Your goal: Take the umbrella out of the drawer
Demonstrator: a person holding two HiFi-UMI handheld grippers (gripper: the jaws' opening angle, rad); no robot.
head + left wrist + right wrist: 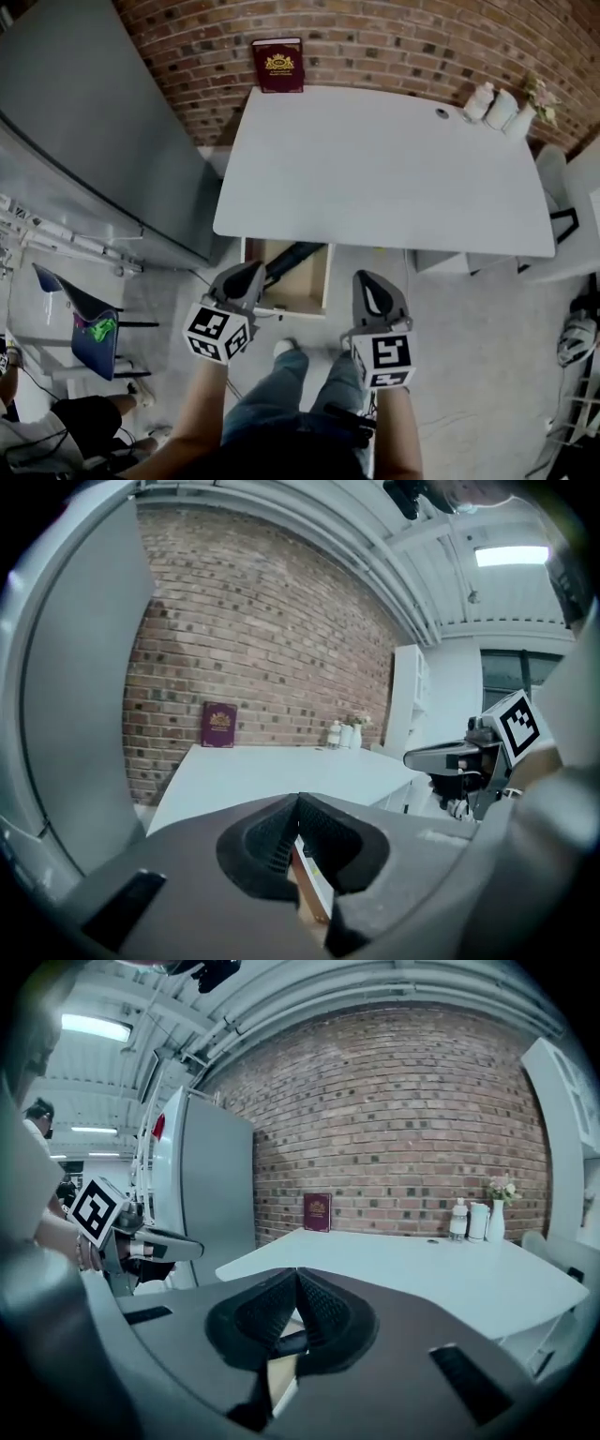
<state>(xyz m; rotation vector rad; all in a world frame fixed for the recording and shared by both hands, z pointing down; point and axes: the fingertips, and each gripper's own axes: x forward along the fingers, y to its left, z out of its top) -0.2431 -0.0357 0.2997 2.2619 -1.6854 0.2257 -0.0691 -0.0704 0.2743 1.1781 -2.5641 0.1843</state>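
Inside open drawer (302, 289), black umbrella (292, 258)

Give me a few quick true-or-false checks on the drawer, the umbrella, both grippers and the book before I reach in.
1. The drawer under the table is open. True.
2. The umbrella lies on the table. False: it lies inside the drawer.
3. The left gripper and the right gripper are both shut and hold nothing. True.
4. The book lies flat in the middle of the table. False: it stands upright at the table's far edge, against the brick wall.
5. The bottles stand at the table's far right corner. True.
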